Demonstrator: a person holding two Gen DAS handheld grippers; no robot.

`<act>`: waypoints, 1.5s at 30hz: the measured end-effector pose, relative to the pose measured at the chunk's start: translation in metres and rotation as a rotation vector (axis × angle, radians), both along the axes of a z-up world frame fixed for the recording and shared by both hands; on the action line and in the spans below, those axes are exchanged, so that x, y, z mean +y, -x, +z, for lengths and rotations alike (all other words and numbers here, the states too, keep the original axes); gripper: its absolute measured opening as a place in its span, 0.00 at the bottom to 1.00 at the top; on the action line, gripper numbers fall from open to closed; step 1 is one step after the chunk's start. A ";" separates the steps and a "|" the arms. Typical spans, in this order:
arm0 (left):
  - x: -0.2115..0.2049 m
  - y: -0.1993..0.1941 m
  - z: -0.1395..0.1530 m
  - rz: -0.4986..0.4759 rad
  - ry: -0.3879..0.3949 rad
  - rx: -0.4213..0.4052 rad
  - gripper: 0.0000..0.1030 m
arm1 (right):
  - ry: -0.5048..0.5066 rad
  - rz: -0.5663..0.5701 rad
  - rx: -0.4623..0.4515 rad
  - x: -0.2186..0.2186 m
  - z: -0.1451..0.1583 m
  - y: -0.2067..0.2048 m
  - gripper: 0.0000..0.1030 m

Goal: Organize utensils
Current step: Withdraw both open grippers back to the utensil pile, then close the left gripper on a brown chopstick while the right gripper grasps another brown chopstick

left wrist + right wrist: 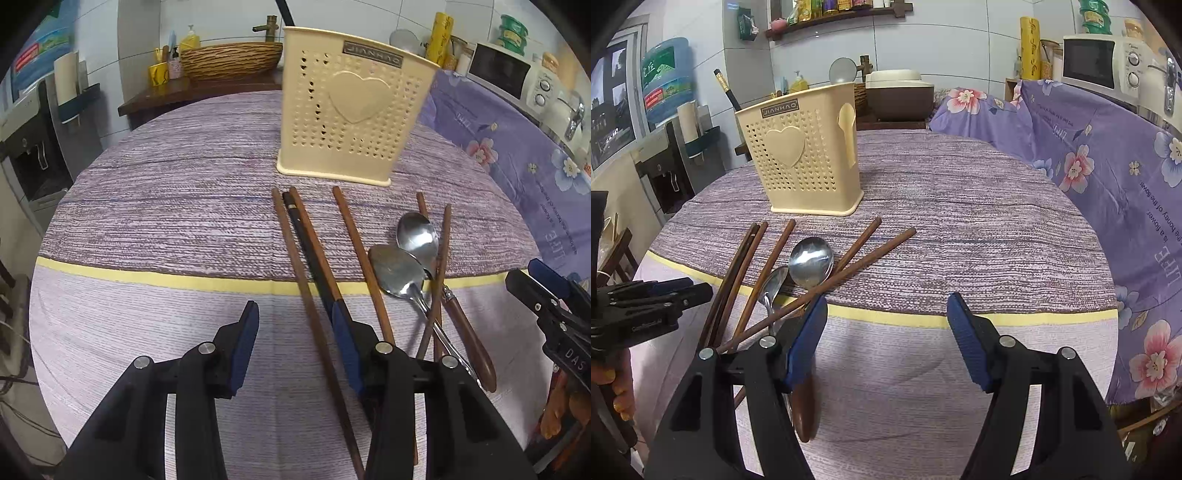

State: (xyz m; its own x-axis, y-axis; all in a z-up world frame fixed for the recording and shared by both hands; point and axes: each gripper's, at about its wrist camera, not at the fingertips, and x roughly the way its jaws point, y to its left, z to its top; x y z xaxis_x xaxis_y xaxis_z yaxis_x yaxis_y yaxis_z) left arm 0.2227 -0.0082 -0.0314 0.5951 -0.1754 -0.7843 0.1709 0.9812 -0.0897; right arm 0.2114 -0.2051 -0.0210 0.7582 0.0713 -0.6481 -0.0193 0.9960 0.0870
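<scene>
Left gripper (293, 314) hangs low over the cloth-covered surface (166, 221), its jaws apart and clamping nothing; a brown chopstick (306, 291) runs between them, and a black chopstick (314, 254) passes under the right-hand blue pad (345, 325), though whether the pad touches it cannot be told. Right gripper (886, 306) hovers with its jaws wide apart over bare cloth, nothing between them; its left-hand pad (807, 339) stands in front of a wooden spoon handle (805, 417)

Outward from the left jaws, at one to two o'clock, lie two steel spoons (406, 258), bowls overlapping, with more brown chopsticks (362, 266) crossed beside and over them. From the right wrist view the same scatter of spoons (810, 262) and chopsticks (857, 266) lies at ten to eleven o'clock of the jaws

Beyond the utensils, at twelve o'clock from the left gripper, stands the cream perforated utensil holder (351, 110), upright, a raised heart on its face; in the right wrist view a dark stick with a yellow end (726, 92) shows behind its rim. A floral purple cloth (1089, 166) drapes at three o'clock, a microwave (1100, 62) behind it
</scene>
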 end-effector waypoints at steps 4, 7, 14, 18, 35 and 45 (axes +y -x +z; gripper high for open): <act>-0.006 0.003 -0.010 -0.005 -0.043 0.012 0.36 | -0.006 0.000 0.001 0.000 0.000 0.000 0.66; -0.006 0.005 -0.013 0.009 -0.060 0.010 0.36 | 0.001 0.003 0.003 0.001 0.001 0.000 0.66; 0.012 0.005 -0.012 0.011 -0.077 0.018 0.36 | -0.060 -0.011 0.092 -0.013 -0.007 -0.017 0.66; 0.024 -0.005 -0.008 0.043 -0.044 0.033 0.36 | -0.172 -0.016 0.164 -0.020 -0.010 -0.043 0.64; 0.036 -0.037 0.000 0.100 -0.031 0.021 0.36 | -0.167 -0.188 0.331 -0.002 -0.019 -0.134 0.32; 0.044 -0.041 -0.001 0.110 0.000 0.046 0.36 | -0.097 -0.177 0.362 0.015 -0.019 -0.157 0.15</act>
State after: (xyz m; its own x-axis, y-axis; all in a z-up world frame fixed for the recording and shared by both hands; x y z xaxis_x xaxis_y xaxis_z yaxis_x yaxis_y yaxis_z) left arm 0.2638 0.0361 -0.0322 0.5738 -0.1114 -0.8114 0.0581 0.9937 -0.0953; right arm 0.3685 -0.1904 -0.0395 0.4881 0.0339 -0.8721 0.2006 0.9681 0.1499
